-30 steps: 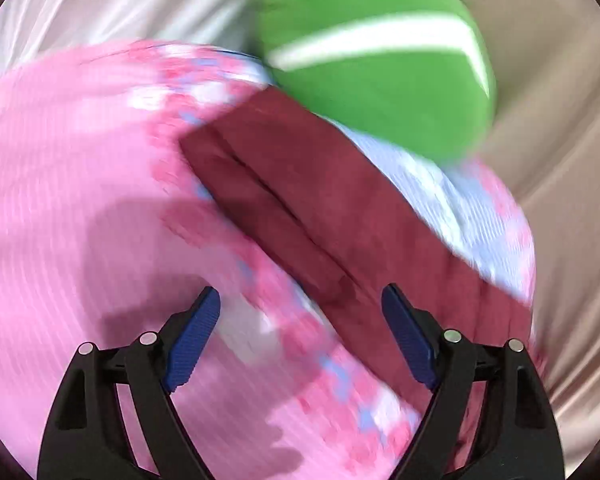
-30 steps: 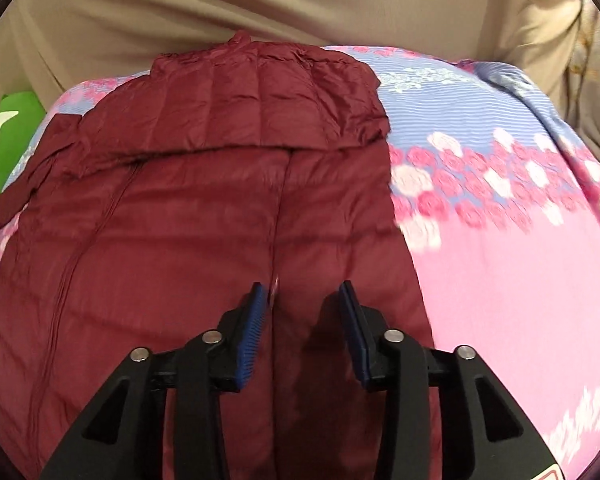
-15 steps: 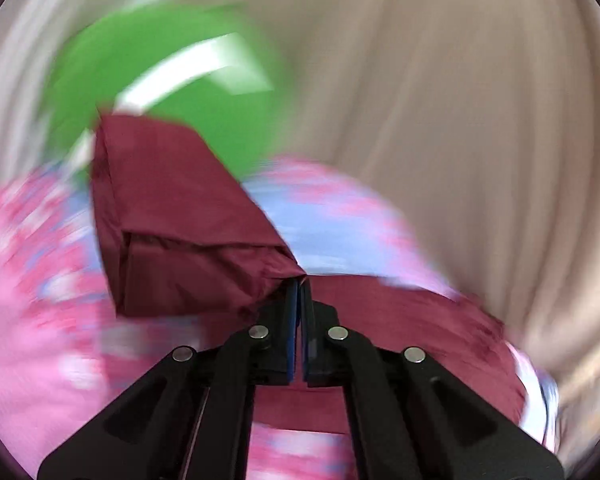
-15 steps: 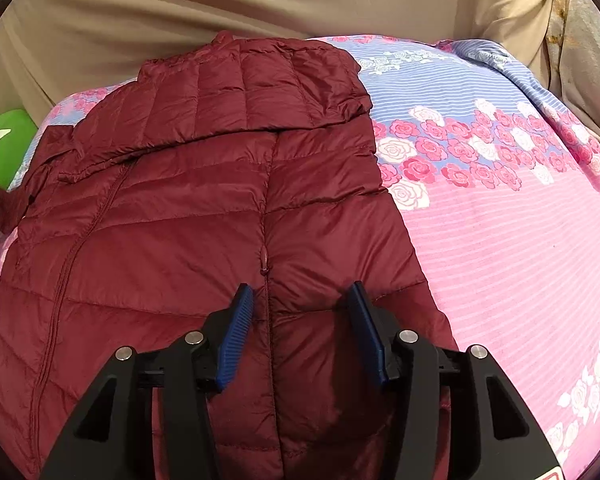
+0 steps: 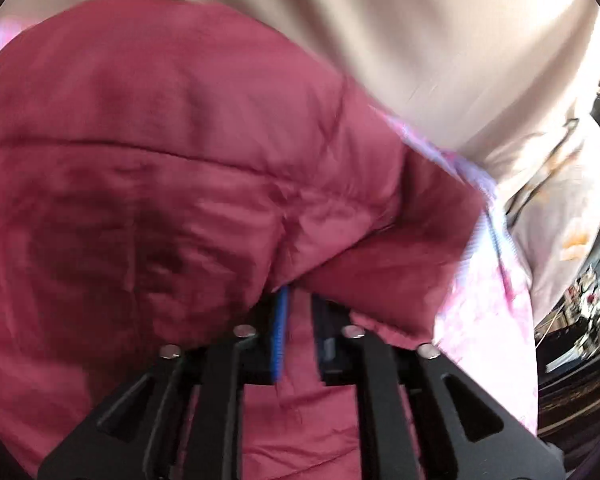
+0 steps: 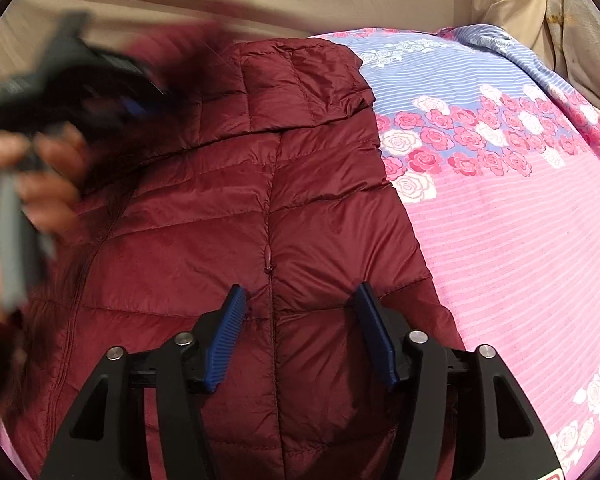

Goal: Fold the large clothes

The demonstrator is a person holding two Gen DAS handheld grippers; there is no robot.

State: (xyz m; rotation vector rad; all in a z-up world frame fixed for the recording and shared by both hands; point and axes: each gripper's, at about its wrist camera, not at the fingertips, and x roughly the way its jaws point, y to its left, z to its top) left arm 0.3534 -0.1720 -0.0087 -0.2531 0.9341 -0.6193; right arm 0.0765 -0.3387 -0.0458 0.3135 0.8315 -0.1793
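A maroon quilted down jacket lies front up on a bed, its zip pull near the middle. My right gripper hovers over the zip line, its jaws opening, and nothing is pinched between them. In the left wrist view the jacket fills the frame, blurred. My left gripper has a fold of the jacket's sleeve between its narrow jaws, which are opening. The right wrist view shows that left gripper blurred at the upper left, over the jacket's shoulder, with a hand on its handle.
The bed cover is pink and blue with roses and extends bare to the right of the jacket. Beige draped fabric hangs behind the bed. Cluttered dark furniture shows past the bed's right edge.
My left gripper shut on the sleeve end, then swept it across over the jacket's body; the green cushion left its view. My right gripper's jaws widened while staying over the zip.
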